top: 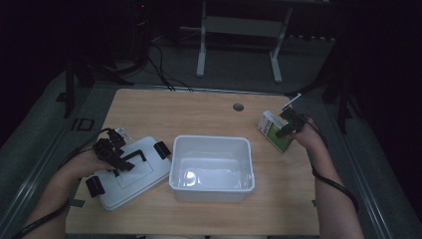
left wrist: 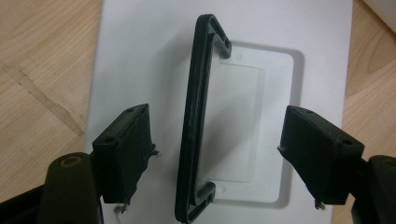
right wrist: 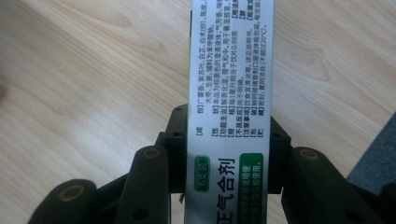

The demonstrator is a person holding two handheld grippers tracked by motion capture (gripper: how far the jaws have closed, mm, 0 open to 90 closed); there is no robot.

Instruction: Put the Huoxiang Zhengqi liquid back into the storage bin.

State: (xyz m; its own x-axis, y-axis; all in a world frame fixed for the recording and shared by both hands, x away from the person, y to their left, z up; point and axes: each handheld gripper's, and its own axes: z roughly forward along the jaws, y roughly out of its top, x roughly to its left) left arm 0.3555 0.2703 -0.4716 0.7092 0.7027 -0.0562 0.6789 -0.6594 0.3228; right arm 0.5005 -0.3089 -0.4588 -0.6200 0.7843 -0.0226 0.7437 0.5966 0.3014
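A white box lid (top: pixel 130 173) with a black handle (top: pixel 133 157) lies on the table's left side. My left gripper (top: pixel 121 160) hovers over it, open, with the raised handle (left wrist: pixel 196 116) standing between the two jaws and touching neither; the lid (left wrist: pixel 261 32) spreads beneath them. At the right edge of the table my right gripper (top: pixel 288 125) is shut on a white and green medicine carton (top: pixel 274 130). In the right gripper view the carton (right wrist: pixel 231 70) runs upward from between the jaws, its narrow printed side facing the camera.
An open white plastic bin (top: pixel 212 168) stands in the middle of the wooden table (top: pixel 199 112), between the two hands. A cable hole (top: pixel 238 106) is at the far side. Black clips (top: pixel 161 149) sit at the lid's ends.
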